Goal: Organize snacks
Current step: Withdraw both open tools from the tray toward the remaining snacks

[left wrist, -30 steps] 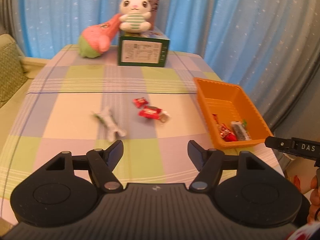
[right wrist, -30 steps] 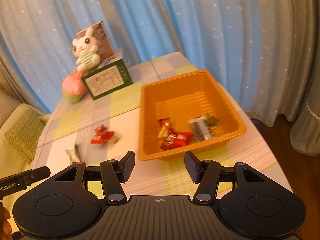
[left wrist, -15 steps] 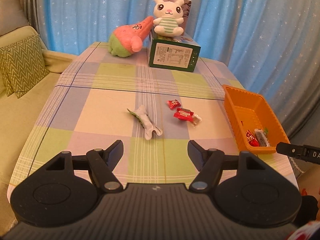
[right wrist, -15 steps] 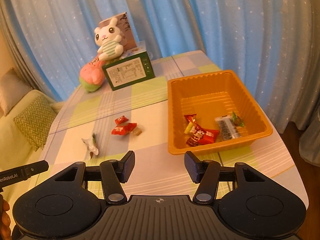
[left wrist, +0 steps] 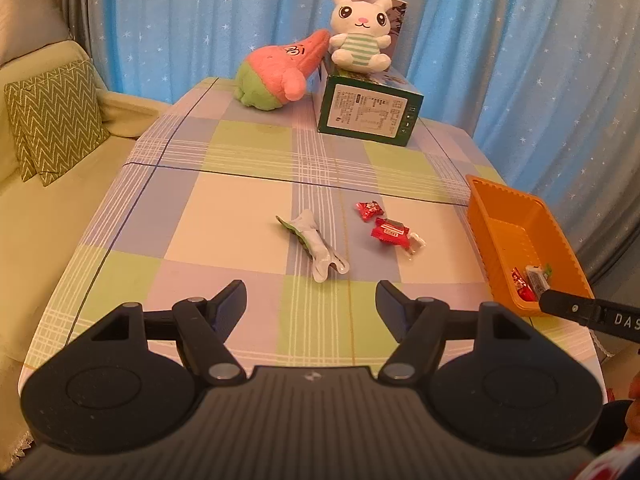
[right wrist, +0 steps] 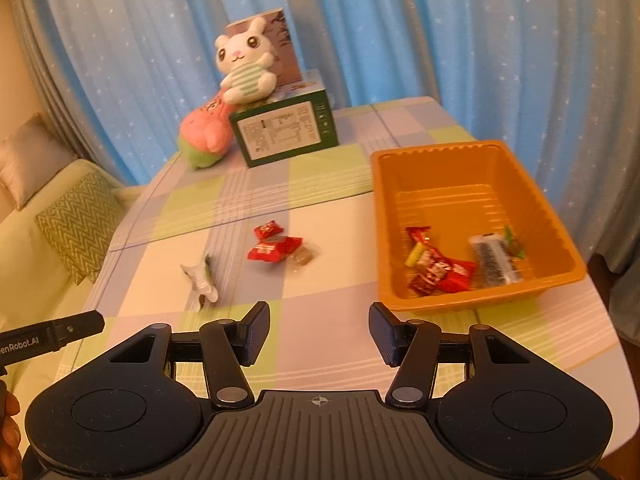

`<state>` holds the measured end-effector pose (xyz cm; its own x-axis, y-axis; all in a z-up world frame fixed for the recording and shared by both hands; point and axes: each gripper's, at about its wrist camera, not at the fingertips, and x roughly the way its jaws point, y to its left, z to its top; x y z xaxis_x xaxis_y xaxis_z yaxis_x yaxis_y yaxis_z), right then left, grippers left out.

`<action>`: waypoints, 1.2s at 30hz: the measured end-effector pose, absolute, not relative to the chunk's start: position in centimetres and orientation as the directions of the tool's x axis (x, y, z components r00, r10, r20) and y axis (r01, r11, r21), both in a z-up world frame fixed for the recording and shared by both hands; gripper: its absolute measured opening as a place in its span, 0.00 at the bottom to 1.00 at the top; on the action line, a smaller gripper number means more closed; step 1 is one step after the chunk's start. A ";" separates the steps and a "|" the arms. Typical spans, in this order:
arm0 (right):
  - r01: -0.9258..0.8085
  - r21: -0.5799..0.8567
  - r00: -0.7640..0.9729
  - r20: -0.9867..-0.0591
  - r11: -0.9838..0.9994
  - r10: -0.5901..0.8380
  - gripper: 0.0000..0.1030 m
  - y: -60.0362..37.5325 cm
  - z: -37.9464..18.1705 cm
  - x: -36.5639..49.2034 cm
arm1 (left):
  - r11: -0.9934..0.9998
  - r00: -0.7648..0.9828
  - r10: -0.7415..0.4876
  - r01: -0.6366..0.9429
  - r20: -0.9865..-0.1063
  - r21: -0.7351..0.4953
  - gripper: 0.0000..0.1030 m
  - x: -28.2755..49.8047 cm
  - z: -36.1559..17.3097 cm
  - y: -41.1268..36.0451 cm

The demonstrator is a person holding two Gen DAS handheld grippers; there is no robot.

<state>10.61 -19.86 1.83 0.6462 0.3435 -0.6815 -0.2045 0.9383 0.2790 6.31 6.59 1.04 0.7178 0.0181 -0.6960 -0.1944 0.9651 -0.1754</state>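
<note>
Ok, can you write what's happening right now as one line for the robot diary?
left gripper: open, empty | right gripper: open, empty | orange tray: some snacks inside | tablecloth: white-green packet, red candies still out

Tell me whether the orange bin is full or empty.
Neither: the orange bin is partly filled. A few wrapped snacks lie at its near end, and the far part of its floor is bare.

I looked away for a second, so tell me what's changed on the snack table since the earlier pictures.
Only the views shifted: both grippers swung, so the table sits differently in frame. Left gripper and right gripper stay open and empty. The loose snacks, white wrapper and red candies, and the orange tray with its contents lie where they were.
</note>
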 end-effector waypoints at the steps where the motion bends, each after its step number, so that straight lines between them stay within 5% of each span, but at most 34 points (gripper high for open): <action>1: -0.211 0.279 0.645 -0.680 0.937 0.348 0.53 -19.5 1.6 10.8 | 0.965 0.716 0.020 -0.196 -0.697 -0.174 0.66 6.5 0.9 6.7; 29: -0.269 0.238 0.610 -0.708 0.933 0.356 0.53 -12.7 -7.4 22.3 | 0.967 0.663 -0.018 -0.179 -0.748 -0.181 0.62 18.7 -6.8 9.3; 36: -0.275 0.203 0.625 -0.705 0.940 0.335 0.44 -11.7 -9.1 24.1 | 0.971 0.659 -0.032 -0.157 -0.751 -0.179 0.57 21.2 -8.7 8.9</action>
